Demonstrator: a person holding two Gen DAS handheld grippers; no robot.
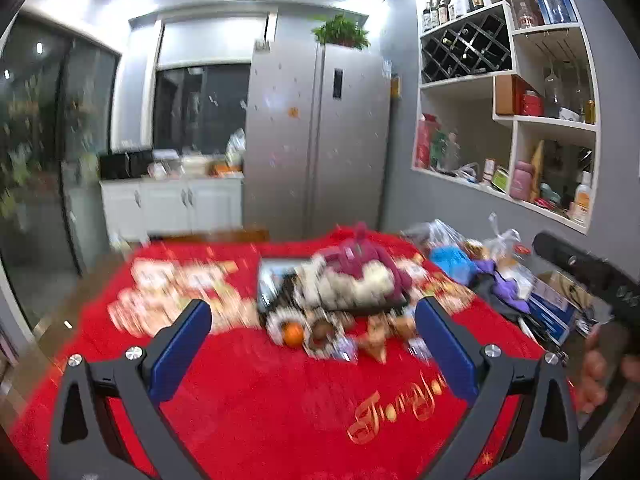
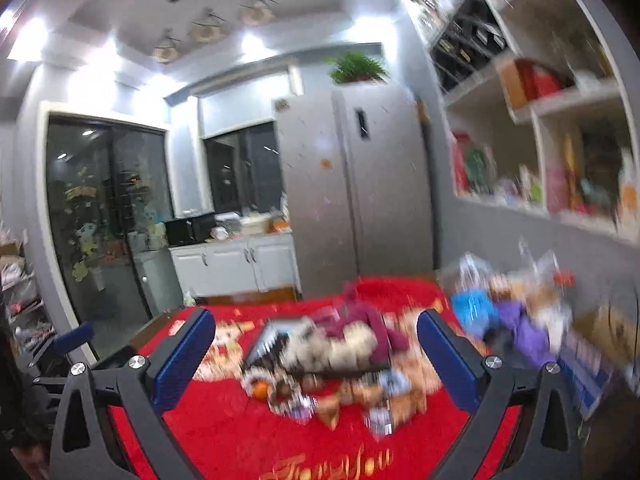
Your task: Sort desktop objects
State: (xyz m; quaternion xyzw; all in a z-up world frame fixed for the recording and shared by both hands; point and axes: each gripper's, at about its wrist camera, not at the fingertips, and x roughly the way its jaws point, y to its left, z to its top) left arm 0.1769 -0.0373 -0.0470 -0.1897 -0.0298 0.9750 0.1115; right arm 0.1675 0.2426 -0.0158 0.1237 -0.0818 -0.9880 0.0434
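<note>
A blurred heap of small things lies mid-table on a red cloth. In it are a dark tray with a maroon and white plush bundle on top, an orange, a brown round item and several wrapped bits. My left gripper is open and empty, short of the heap. In the right wrist view my right gripper is open and empty too, facing the same plush bundle and orange. The right gripper's black body shows at the left view's right edge, held by a hand.
Along the table's right side lie a blue bag, purple cloth, clear plastic bags and a blue-white box. Wall shelves hang to the right. A steel fridge and white cabinets stand beyond the table.
</note>
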